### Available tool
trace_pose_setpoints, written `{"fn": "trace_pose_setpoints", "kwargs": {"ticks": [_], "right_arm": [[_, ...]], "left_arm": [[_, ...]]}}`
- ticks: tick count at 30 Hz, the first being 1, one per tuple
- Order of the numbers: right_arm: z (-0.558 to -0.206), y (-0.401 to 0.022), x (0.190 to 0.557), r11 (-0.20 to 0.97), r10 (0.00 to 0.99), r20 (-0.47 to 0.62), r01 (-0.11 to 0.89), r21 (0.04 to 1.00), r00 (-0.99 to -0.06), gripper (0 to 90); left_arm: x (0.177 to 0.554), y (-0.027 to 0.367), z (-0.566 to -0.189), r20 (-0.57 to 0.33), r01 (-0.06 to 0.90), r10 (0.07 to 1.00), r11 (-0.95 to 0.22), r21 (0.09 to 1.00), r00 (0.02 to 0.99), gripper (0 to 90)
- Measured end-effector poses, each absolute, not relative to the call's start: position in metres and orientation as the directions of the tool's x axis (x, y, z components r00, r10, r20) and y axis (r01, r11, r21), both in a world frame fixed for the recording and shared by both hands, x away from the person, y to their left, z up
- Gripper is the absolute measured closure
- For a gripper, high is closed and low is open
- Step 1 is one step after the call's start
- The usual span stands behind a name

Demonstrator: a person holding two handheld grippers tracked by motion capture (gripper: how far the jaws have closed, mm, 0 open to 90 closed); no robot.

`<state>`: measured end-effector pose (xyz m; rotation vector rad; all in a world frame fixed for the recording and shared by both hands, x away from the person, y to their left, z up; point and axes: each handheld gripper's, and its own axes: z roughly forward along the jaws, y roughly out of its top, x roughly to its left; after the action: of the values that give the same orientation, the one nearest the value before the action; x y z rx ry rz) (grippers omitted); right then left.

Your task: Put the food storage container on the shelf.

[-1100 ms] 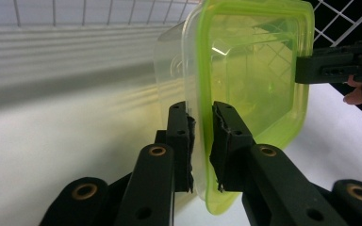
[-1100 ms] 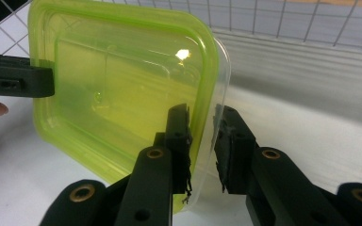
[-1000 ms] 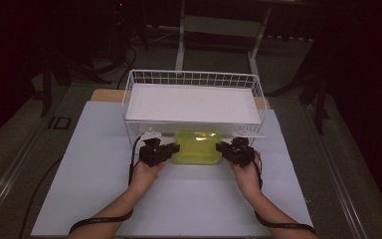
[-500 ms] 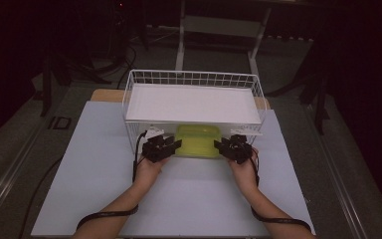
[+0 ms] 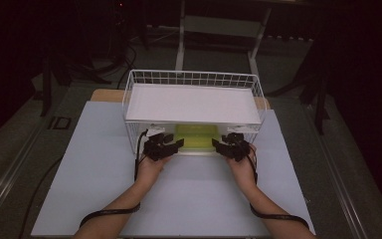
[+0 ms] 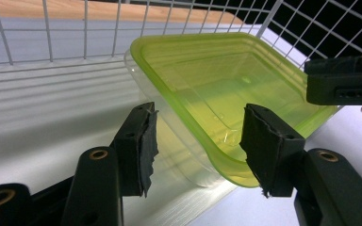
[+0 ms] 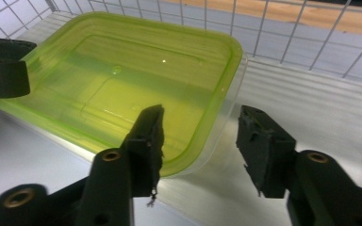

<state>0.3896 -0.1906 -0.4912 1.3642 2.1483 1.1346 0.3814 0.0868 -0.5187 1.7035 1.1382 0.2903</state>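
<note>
Since the earlier frame, your two grippers have let go of the green container [image 5: 195,138] and their jaws have just been opening. Your left gripper [image 6: 195,141] now stands part open astride the container's near left corner, pads clear of its rim. Your right gripper [image 7: 200,143] stands likewise at the near right corner, holding nothing. Beyond them, the container sits inside the wire basket [image 5: 191,78], under its white shelf [image 5: 191,103].

Glossy translucent plastic container [image 6: 226,89], white wire basket [image 5: 194,78], seemingly metal
</note>
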Motion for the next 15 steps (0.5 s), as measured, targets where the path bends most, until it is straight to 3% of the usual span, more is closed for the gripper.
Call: {"fn": "trace_pose_setpoints", "kwargs": {"ticks": [5, 9, 10, 15], "right_arm": [[-0.488, -0.189, 0.387, 0.244, 0.871, 0.062, 0.54, 0.806, -0.486, 47.2], [-0.486, -0.188, 0.383, 0.23, 0.874, 0.091, 0.572, 0.787, -0.477, 46.0], [-0.488, -0.19, 0.383, 0.237, 0.872, 0.078, 0.559, 0.795, -0.483, 46.0], [-0.489, -0.196, 0.38, 0.248, 0.865, 0.063, 0.532, 0.81, -0.498, 45.9]], "left_arm": [[0.379, 0.089, -0.517, -0.316, 0.547, 0.791, -0.028, 0.837, 0.524, 40.2], [0.375, 0.094, -0.515, -0.333, 0.54, 0.771, -0.018, 0.841, 0.544, 37.8], [0.374, 0.096, -0.514, -0.317, 0.527, 0.767, -0.032, 0.85, 0.558, 31.8], [0.367, 0.101, -0.51, -0.285, 0.468, 0.735, -0.049, 0.883, 0.615, 22.0]]}}
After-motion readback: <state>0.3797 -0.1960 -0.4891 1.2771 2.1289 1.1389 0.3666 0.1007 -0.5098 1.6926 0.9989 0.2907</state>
